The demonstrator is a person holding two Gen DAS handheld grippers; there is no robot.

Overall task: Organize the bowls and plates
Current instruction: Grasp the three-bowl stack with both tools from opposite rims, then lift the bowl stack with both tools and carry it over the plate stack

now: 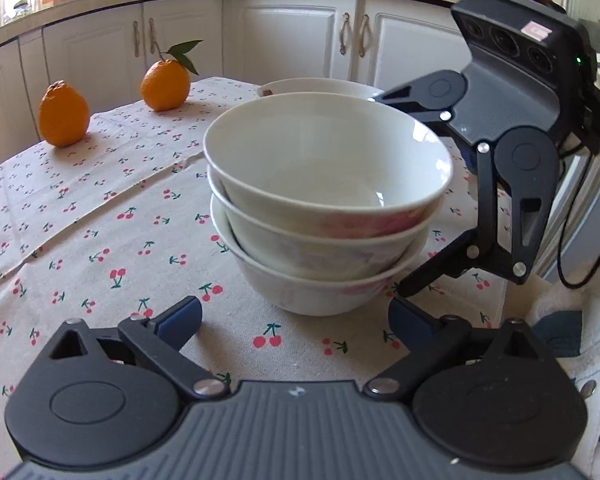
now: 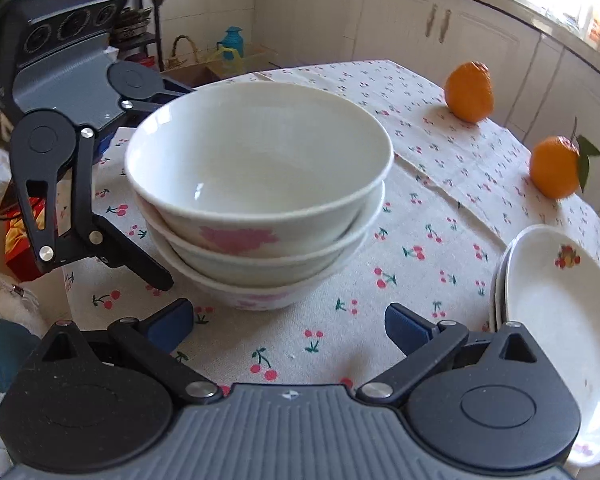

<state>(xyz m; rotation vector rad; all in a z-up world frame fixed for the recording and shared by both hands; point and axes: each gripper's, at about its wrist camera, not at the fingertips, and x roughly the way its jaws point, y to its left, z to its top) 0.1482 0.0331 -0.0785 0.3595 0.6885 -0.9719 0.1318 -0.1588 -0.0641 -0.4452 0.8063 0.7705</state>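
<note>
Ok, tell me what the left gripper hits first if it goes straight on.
Probably the stack of bowls: the left gripper, jaws open and empty, points at its lowest bowl, though the tablecloth may come first.

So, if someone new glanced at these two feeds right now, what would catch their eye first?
Most likely the stack of three white ceramic bowls with pink flowers, standing mid-table on the cherry-print tablecloth. The black left gripper and the black right gripper flank it, both open and empty. Next, two bright oranges near the far edge, and stacked white oval plates beside the right gripper.
</note>
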